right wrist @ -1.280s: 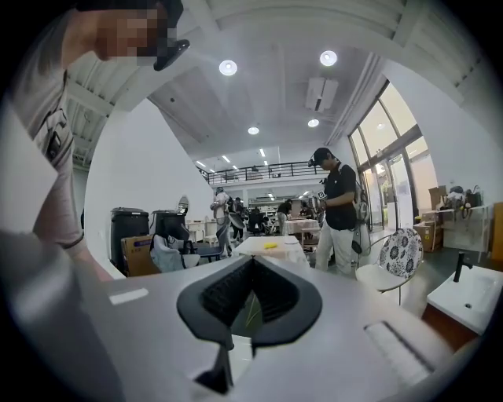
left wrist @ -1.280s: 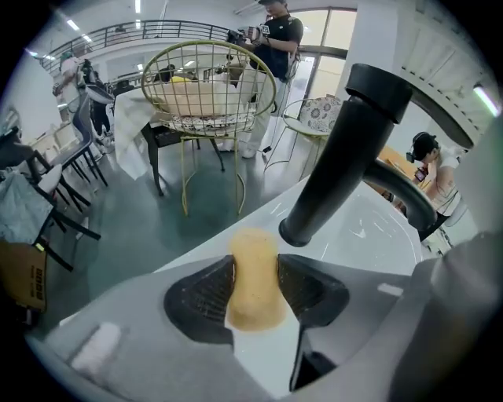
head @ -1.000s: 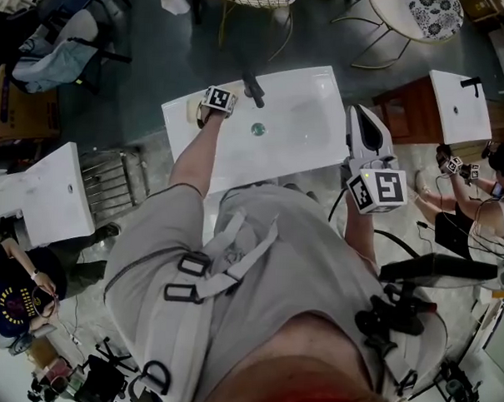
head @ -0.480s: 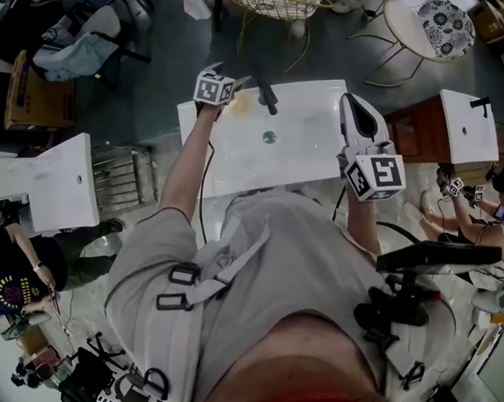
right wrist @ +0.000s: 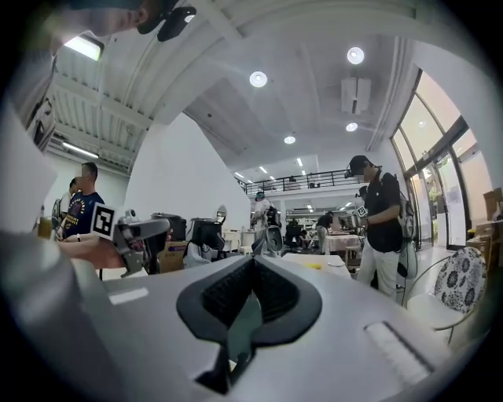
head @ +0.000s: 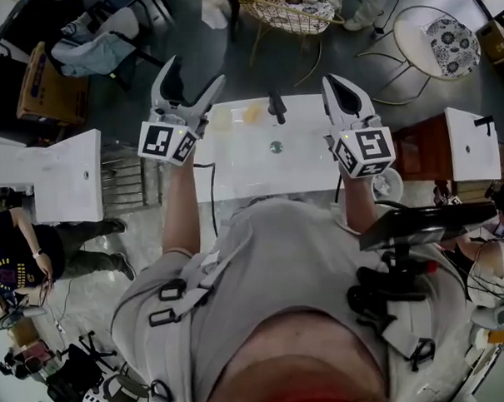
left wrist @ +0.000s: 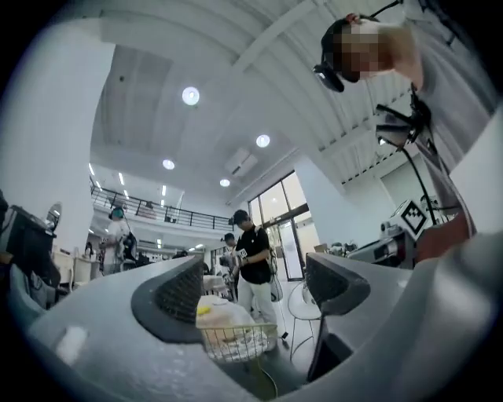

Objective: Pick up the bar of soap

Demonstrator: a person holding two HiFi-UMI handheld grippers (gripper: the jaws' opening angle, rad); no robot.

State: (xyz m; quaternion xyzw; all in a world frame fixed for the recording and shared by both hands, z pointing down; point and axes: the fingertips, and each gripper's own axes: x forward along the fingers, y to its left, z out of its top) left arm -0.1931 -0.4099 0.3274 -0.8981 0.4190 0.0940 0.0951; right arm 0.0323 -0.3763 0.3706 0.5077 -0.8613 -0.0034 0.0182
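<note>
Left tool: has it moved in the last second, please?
Yes; the left tool went from the sink's back left corner to beyond its left edge.

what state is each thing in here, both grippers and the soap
left gripper, open, fingers apart with nothing between them, held clear of the soap
right gripper, shut, fingers together on nothing
bar of soap, lying on the sink top beside the faucet, not held

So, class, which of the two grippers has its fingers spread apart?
The left gripper: its fingers stand wide apart, empty, while those of the right gripper are pressed together.
</note>
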